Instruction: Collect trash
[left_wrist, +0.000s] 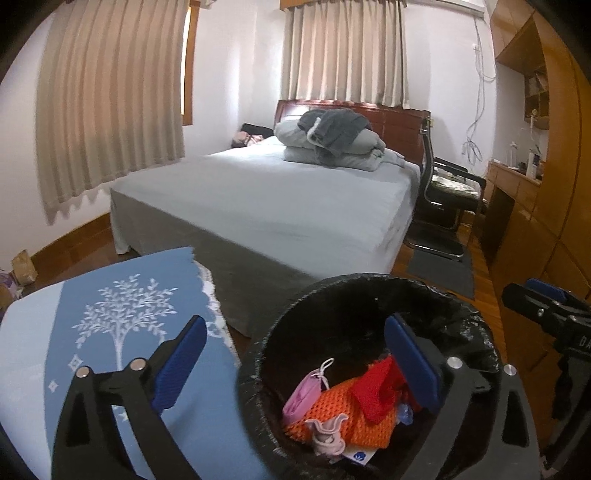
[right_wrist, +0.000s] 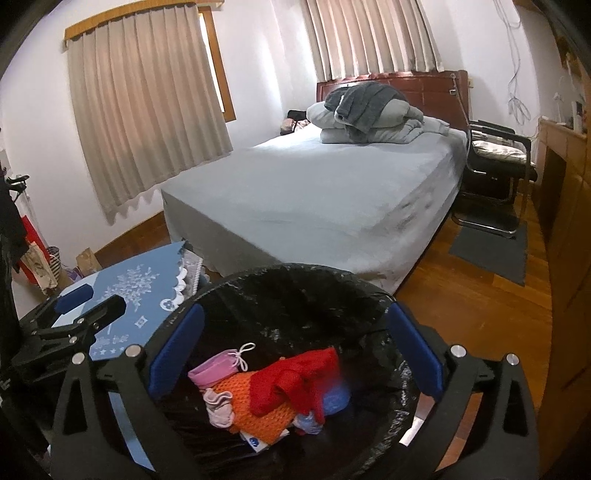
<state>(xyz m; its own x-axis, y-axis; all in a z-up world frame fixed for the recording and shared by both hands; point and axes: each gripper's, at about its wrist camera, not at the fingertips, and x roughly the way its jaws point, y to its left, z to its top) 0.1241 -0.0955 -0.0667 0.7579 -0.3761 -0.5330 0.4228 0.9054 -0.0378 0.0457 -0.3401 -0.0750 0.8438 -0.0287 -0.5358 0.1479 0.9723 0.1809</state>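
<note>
A round bin lined with a black bag (left_wrist: 332, 295) (right_wrist: 295, 280) stands on the floor at the foot of the bed. Inside lie a red cloth piece (left_wrist: 373, 391) (right_wrist: 288, 380), an orange mesh piece (left_wrist: 343, 410) (right_wrist: 258, 413), a pink pouch with a white cord (left_wrist: 303, 395) (right_wrist: 218, 365) and a pale pink scrap (left_wrist: 325, 432) (right_wrist: 219, 406). My left gripper (left_wrist: 295, 365) is open above the bin's left rim with nothing between its blue pads. My right gripper (right_wrist: 295, 354) hangs open over the bin, also holding nothing. Each gripper shows at the edge of the other's view.
A surface covered by a blue cloth with a white tree print (left_wrist: 122, 325) (right_wrist: 140, 288) stands left of the bin. Behind is a bed (left_wrist: 277, 199) (right_wrist: 325, 184) with folded bedding. A chair (left_wrist: 447, 192), a dark mat (right_wrist: 491, 251) and wooden cabinets (left_wrist: 546, 184) are on the right.
</note>
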